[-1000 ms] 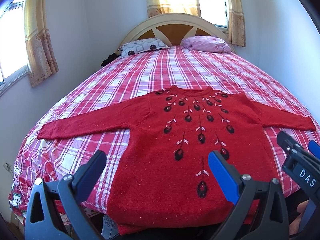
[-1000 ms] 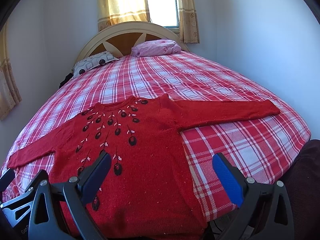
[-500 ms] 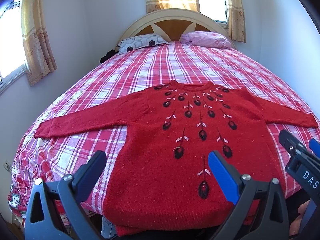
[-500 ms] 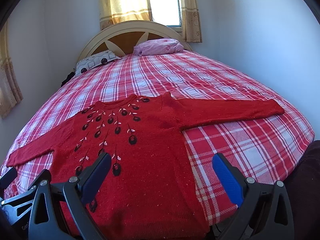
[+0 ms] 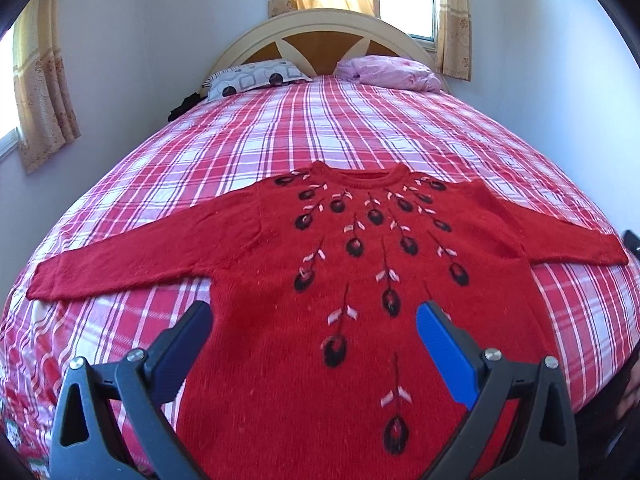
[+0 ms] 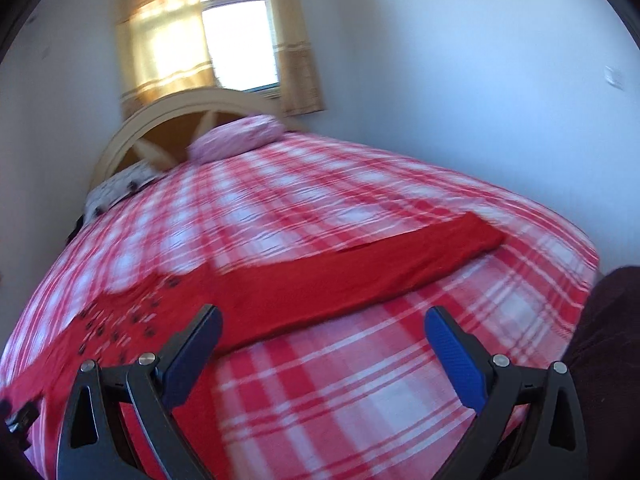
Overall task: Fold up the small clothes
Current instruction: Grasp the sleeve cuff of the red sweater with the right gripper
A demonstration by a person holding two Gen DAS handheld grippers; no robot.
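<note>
The bed [image 5: 360, 128] with its red plaid cover carries everything; two pillows [image 5: 256, 80] lie at the far end by the headboard. A red knitted sweater [image 5: 320, 320] lies flat and face up at the near end, both sleeves spread out to left and right. It looks soft, limp and fairly light, likely to sag and stretch, so a cuff or the hem corners seem the best holds. No containers are visible. The left gripper [image 5: 314, 330] hangs above the sweater's body, fingers spread, holding nothing. The right gripper [image 6: 322, 334], in a blurred view, seems aimed toward the right sleeve [image 6: 400, 264], fingers spread and empty
</note>
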